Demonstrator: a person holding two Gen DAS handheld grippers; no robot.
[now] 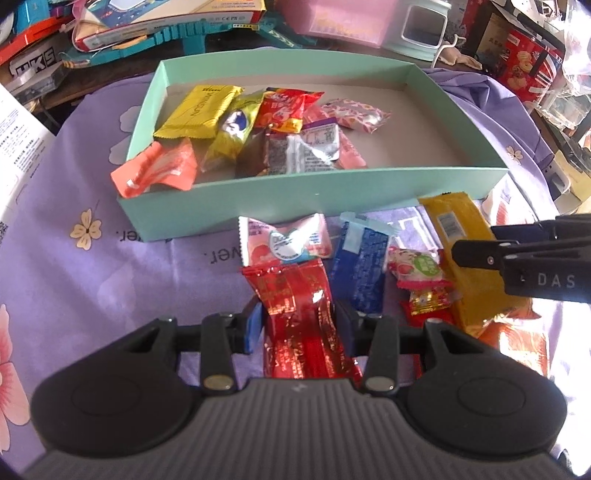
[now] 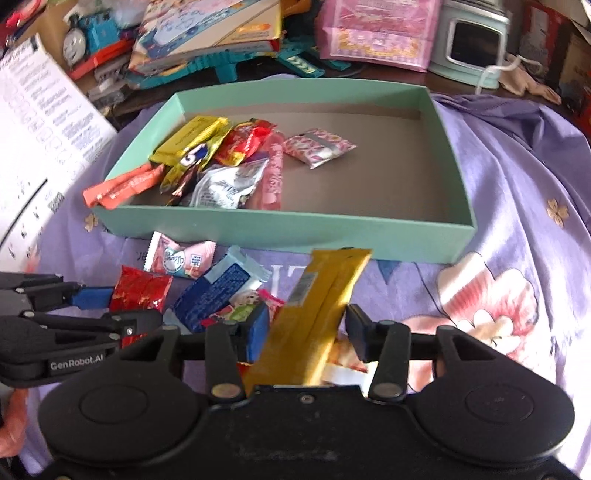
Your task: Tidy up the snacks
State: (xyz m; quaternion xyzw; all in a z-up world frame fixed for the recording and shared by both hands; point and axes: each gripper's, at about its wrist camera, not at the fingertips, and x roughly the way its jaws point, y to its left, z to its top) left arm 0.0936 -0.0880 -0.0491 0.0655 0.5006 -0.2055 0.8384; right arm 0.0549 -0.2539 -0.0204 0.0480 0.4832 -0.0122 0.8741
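Observation:
My left gripper (image 1: 299,326) is shut on a red foil packet (image 1: 295,295), which lies lengthwise between the blue pads on the purple flowered cloth. A long yellow bar (image 2: 325,280) sits tilted between the jaws of my right gripper (image 2: 306,328). A small gap shows at the right pad, so that gripper is open. Both grippers are just in front of the mint green box (image 1: 314,188), which holds several snacks piled at its left end. A pink sweet (image 1: 288,240), a blue packet (image 1: 362,266) and a small strawberry sweet (image 1: 421,267) lie loose between the grippers and the box.
An orange packet (image 1: 155,171) hangs over the box's near left corner. Behind the box stand toys and books (image 2: 207,40), a pink bag (image 2: 376,33) and a mint appliance (image 2: 469,48). A white printed sheet (image 2: 40,122) rises at the left. The box's right half shows bare floor.

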